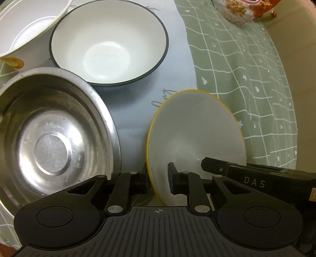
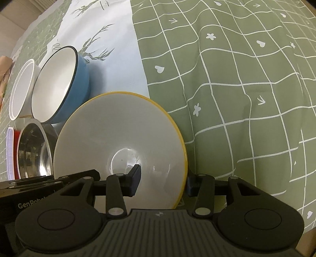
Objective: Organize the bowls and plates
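Observation:
A white bowl with a yellow rim (image 1: 197, 128) sits in front of both grippers, just right of the steel bowl. My left gripper (image 1: 158, 179) straddles its left rim, one finger outside and one inside, shut on the wall. In the right wrist view, the same yellow-rimmed bowl (image 2: 118, 128) fills the middle. My right gripper (image 2: 164, 182) holds its right rim, with the inner finger (image 2: 135, 179) deep in the bowl and the outer one against the outside. In the left wrist view, part of the right gripper's body (image 1: 246, 178) reaches in from the right.
A steel bowl (image 1: 53, 138) stands close on the left. Behind it is a dark-rimmed white bowl (image 1: 108, 43), blue outside, and beside that a plain white bowl (image 1: 25, 29). A snack bag (image 1: 241, 9) lies far back. The green checked cloth (image 2: 237, 79) stretches to the right.

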Action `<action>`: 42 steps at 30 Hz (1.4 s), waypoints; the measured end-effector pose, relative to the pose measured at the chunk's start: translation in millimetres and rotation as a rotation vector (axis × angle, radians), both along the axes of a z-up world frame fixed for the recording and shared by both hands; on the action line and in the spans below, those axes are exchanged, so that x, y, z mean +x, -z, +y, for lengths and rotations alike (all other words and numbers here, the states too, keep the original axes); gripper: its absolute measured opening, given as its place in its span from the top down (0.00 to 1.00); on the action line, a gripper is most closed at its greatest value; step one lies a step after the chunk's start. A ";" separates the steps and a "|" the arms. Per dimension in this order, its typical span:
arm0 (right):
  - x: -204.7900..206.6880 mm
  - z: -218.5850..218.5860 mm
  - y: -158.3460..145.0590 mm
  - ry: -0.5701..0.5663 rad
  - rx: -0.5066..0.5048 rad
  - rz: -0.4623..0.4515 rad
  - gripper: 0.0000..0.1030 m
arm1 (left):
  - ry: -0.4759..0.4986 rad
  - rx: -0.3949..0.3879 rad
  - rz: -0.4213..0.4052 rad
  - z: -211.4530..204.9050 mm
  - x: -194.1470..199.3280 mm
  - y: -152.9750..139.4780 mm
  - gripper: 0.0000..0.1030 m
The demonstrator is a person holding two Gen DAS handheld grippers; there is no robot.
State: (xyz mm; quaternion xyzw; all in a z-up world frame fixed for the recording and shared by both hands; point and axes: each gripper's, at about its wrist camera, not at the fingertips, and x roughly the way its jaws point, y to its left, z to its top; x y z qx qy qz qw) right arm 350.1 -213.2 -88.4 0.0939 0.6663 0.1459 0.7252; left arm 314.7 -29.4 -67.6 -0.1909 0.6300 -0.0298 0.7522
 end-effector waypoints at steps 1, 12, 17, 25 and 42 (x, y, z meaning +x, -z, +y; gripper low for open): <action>0.5 0.9 -0.6 -0.002 -0.002 0.000 0.56 | 0.003 0.008 0.001 0.3 0.3 -1.3 0.80; 19.0 1.9 -62.8 -0.016 -0.105 -0.207 0.56 | -0.156 -0.059 -0.113 65.8 3.7 -50.7 0.80; 40.6 33.6 -74.4 -0.082 -0.072 -0.257 0.46 | -0.299 0.035 -0.135 117.2 19.8 -51.3 0.79; 76.2 101.1 -56.6 -0.143 -0.025 -0.254 0.22 | -0.338 0.060 -0.126 148.1 46.9 -32.6 0.79; 113.9 120.2 -18.3 -0.112 0.079 -0.190 0.63 | -0.239 0.098 -0.086 114.0 93.6 -9.1 0.69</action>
